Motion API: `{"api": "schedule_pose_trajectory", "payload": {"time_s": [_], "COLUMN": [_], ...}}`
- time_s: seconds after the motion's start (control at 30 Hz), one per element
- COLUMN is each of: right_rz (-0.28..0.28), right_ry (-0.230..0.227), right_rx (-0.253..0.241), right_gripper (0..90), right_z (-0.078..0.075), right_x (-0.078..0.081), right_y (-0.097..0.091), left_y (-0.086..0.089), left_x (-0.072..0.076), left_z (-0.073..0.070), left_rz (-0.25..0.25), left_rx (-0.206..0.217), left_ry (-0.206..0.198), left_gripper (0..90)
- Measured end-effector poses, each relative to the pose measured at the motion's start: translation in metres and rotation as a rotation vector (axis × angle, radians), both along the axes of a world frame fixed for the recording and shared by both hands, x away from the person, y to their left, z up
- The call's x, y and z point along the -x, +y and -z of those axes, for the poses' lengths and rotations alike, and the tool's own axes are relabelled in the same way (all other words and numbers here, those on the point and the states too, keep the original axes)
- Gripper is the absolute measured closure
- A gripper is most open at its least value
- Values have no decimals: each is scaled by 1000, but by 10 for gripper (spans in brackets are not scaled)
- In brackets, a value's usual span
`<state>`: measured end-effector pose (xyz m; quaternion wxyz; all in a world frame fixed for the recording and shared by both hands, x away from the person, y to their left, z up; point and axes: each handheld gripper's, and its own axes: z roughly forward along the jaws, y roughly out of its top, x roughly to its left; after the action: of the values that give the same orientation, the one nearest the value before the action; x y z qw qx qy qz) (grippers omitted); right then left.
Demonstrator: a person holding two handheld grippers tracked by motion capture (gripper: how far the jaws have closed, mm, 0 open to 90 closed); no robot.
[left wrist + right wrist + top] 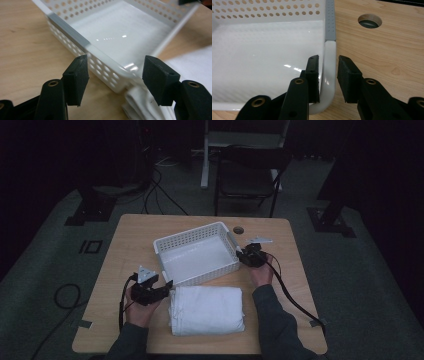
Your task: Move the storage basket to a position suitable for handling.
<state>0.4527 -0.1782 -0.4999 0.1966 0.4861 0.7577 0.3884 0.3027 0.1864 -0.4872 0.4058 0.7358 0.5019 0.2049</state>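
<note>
Folded white towel [207,310] beside the left gripper [161,289], jaws parted, straddling the white perforated basket's [176,241] near corner, pads clear. Right gripper [327,75] clamps the basket's rim; nothing lies inside.

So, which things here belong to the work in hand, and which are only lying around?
In the work:
- white basket, the right claw straddling its corner rim
- left claw, open at the basket's near corner
- folded white cloth, beside the basket

Lying about:
- chair behind the table
- cables on the floor
</note>
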Motion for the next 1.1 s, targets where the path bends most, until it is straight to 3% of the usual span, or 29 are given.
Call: {"api": "schedule_pose_trajectory", "payload": {"time_s": [0.07, 0.23, 0.5, 0.57, 0.63, 0.67, 0.87, 1.1], "right_rz": [1, 3, -1, -1, 1, 1, 17, 29], "right_ry": [0, 0, 18, 18, 19, 19, 28, 27], "right_rx": [-2, -2, -10, -8, -6, -6, -9, -38], "right_gripper": [707, 704, 654, 627, 627, 618, 611, 603], "right_z": [0, 0, 0, -1, -1, -1, -3, -2], "right_x": [0, 1, 3, 6, 7, 7, 13, 18], "right_y": [0, 0, 1, 2, 2, 2, -2, -13], "left_y": [-5, -11, -6, -2, -2, 2, 8, 0], "left_x": [3, 0, -19, -32, -32, -40, -63, -79], "left_z": [4, 7, 7, 8, 8, 9, 10, 9], "left_rz": [26, 30, 29, 23, 23, 23, 5, 13], "left_rx": [-22, -78, -57, -41, -41, -19, 19, 16], "left_ry": [13, 6, -8, -4, -4, 3, 16, 19], "left_gripper": [374, 446, 484, 492, 498, 498, 514, 511]}}
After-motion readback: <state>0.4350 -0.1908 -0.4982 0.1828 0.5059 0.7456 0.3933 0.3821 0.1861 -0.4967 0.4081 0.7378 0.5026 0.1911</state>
